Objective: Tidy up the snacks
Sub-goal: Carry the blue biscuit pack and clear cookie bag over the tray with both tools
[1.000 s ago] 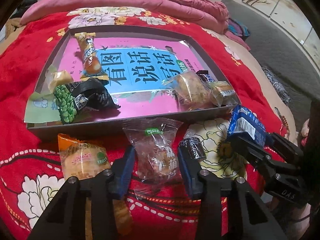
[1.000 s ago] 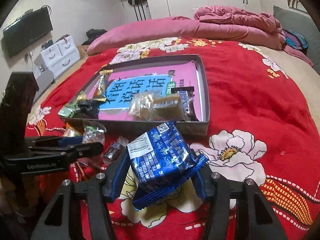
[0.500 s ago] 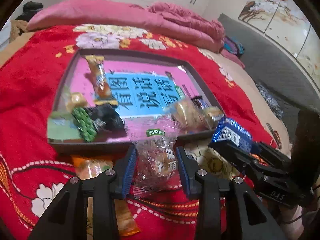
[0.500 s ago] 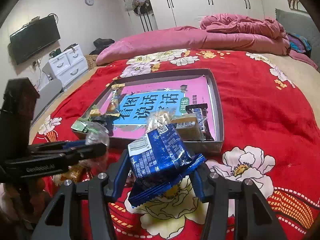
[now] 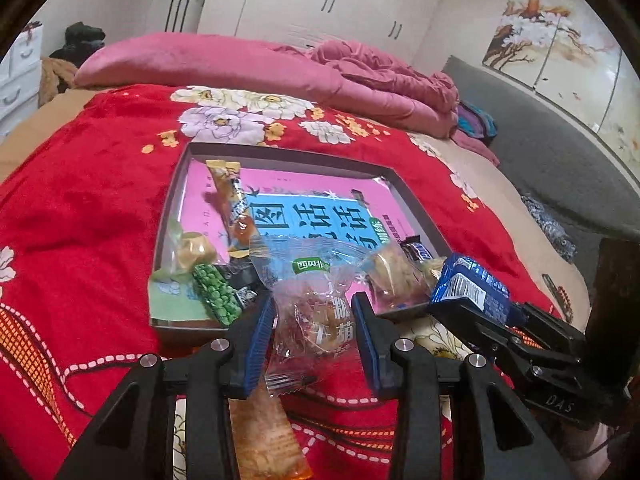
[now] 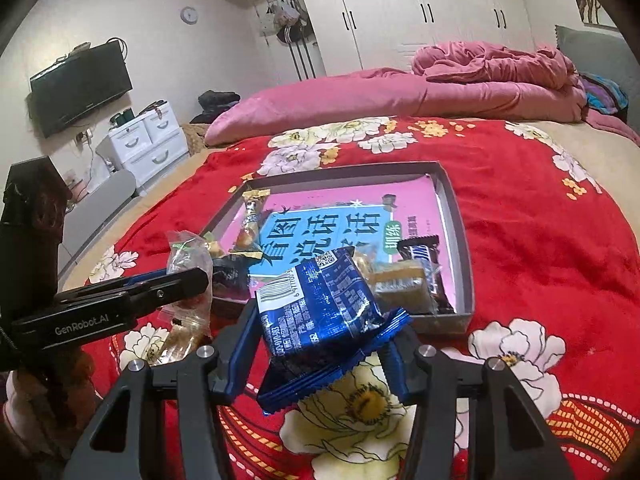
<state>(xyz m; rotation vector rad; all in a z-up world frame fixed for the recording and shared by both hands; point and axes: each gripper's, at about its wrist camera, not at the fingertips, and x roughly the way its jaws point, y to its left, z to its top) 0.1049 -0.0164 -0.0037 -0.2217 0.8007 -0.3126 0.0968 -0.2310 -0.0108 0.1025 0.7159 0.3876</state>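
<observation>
Left gripper (image 5: 314, 320) is clamping a clear-wrapped pastry (image 5: 316, 312) between its blue pads, jaws narrowed onto the wrapper, the packet hanging clear of the red floral blanket (image 5: 80, 216). Beneath it, near the blanket's front edge, an orange-wrapped snack (image 5: 264, 436) is lying flat on the blanket.

Right gripper (image 6: 320, 344) is gripping a blue foil packet (image 6: 320, 304), jaws closed on its sides, the packet tilting with its barcode end uppermost. In the left wrist view the same packet is showing just right of the pastry, both being held in front of the near wall of the grey tray (image 5: 172, 196).

The tray is sitting on the blanket, its floor showing a pink and blue printed sheet (image 5: 320, 216).
- Near left corner: a green pea packet (image 5: 216, 296) is lying beside a pale wrapped candy (image 5: 192, 250).
- Left side, further back: a long orange-brown wrapped bar (image 5: 234, 204) is pointing toward the far wall.
- Near right corner: a clear-wrapped cake (image 6: 400, 284) is resting against a dark chocolate bar (image 6: 420, 250).

Beyond the tray, a pink quilt (image 6: 460, 88) is lying bunched along the blanket's far edge, with white wardrobes (image 6: 420, 12) standing behind.
</observation>
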